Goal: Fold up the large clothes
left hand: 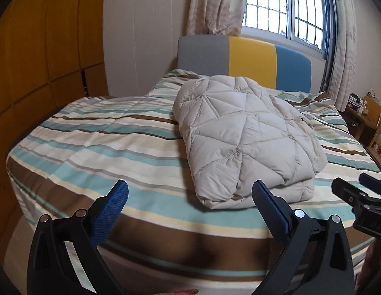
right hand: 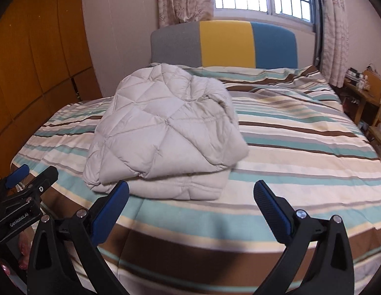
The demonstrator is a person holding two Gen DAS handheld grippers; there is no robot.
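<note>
Where "GenRobot.AI" marks left gripper (right hand: 33, 172), folded quilted coat (right hand: 163, 132) beside

The puffy quilted jacket (left hand: 242, 137) is soft, matt cloth with stitched lines. The striped bedsheet (left hand: 92, 137) is smooth cloth. At the bottom, the left gripper (left hand: 190, 191) is black plastic with bumpy blue pads (left hand: 111, 211). The wardrobe (left hand: 43, 49), upper left, is smooth wood.

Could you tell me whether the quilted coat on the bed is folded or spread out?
Folded: the quilted coat lies as a compact, layered bundle on the striped bed.
</note>
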